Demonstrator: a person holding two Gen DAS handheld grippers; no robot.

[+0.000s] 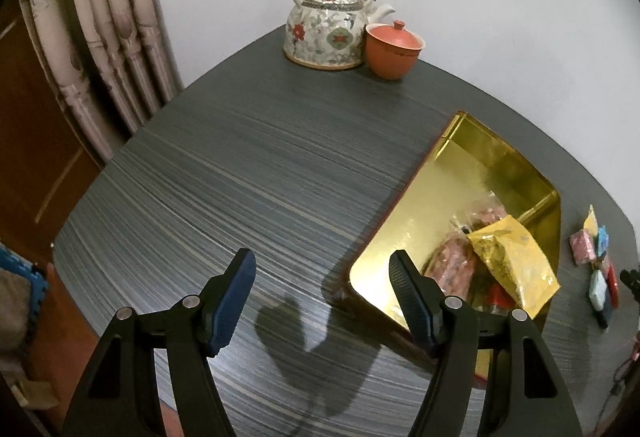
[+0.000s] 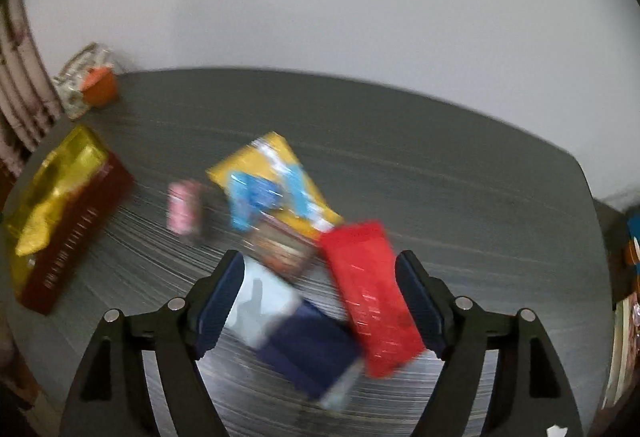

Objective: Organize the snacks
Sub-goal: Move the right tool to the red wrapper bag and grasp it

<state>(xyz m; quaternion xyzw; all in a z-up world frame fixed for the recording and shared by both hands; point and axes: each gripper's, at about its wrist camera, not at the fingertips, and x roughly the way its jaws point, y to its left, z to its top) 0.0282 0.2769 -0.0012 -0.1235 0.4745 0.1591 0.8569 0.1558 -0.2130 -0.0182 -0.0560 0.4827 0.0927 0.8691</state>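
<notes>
Leftmost, the left gripper [image 1: 322, 267] hangs with its jaws apart and nothing between them, over the dark grey streaked surface [image 1: 248, 173] just left of the gold-lined, dark red rectangular box [image 1: 460, 173]. Inside that box lie a shiny gold foil pouch [image 1: 512, 261] and clear-wrapped reddish snacks [image 1: 452, 265]. Behind the box stand a flowered ceramic teapot [image 1: 326, 31] and an orange lidded clay cup [image 1: 392, 49]. Right of the box, loose snack packets are scattered: a pink one [image 2: 182, 211], a yellow-and-blue bag [image 2: 276, 185], a pale blue packet [image 2: 260, 305], a navy one [image 2: 312, 353] and a red one [image 2: 372, 289]. Above these the right gripper [image 2: 320, 277] has its jaws spread, gripping nothing; the view is blurred.
</notes>
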